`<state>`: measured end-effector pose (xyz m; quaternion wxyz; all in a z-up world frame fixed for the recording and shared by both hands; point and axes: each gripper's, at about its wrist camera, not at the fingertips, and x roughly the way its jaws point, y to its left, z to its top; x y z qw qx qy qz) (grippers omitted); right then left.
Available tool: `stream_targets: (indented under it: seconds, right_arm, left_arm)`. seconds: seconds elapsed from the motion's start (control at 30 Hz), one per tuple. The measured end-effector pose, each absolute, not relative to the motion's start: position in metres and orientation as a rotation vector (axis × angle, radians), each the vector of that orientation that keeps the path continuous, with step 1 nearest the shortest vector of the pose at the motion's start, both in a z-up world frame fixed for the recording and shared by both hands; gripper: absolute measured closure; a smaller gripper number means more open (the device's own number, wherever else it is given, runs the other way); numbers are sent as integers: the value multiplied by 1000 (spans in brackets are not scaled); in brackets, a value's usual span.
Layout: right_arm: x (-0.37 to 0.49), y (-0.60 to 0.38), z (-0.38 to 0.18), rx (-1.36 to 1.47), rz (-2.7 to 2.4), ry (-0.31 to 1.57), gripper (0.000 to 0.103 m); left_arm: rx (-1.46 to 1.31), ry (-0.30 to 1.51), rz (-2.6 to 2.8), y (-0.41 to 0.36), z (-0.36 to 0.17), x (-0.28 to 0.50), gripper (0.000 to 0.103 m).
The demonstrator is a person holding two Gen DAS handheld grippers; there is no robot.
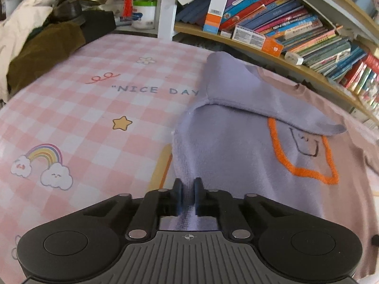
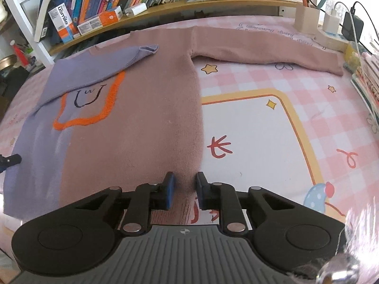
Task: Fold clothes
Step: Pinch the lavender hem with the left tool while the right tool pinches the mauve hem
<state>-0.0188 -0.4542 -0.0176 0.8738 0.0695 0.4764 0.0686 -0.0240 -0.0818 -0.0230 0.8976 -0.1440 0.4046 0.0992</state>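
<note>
A knit sweater point(image 2: 142, 108), lilac on one half and dusty pink on the other, lies flat on the pink checked tablecloth point(image 2: 260, 130). An orange outline with a drawn smile point(image 2: 90, 99) marks its chest. Its lilac sleeve point(image 2: 106, 64) is folded across the chest, and the pink sleeve point(image 2: 260, 52) stretches out sideways. My left gripper point(image 1: 188, 190) is shut on the lilac side edge near the hem point(image 1: 189, 165). My right gripper point(image 2: 185, 189) pinches a raised fold of the pink side edge near the hem. The left gripper's tip point(image 2: 9, 161) shows at the right wrist view's left border.
A low bookshelf point(image 2: 165, 7) full of books runs along the far edge. Chargers and a power strip point(image 2: 331, 30) sit at the far right, with stacked books point(image 2: 367, 82) below them. A heap of clothes point(image 1: 35, 42) and a black box point(image 1: 97, 26) lie far left.
</note>
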Motion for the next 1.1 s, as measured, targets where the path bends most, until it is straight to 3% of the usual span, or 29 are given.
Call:
stream_targets:
  seconds: [0.73,0.8,0.87,0.93,1.03,1.1]
  right_arm:
    - [-11,-396,-17,85,247,984,91]
    - [-11,-393,-16,81,240,985,91]
    - [-13,-392,-16,79,218,982,82]
    - [-18,-393,-12,84,197,959,52]
    - [-24,-392,-7,90,166,928,45]
    - [-29,-390,-4,92,146,913,39]
  left_arm:
    - [-262,812,274,-19,-27,-20,96]
    - [-248,816,271,-17,-28,-19,92]
    - [-227,810,265,-19,-25,-22,91]
    - [-202,803,254,-22,-21,-26,85]
    - [-159,777,227,-29,-12,-32,75]
    - [-128,751,196,-37,-5,-36,55]
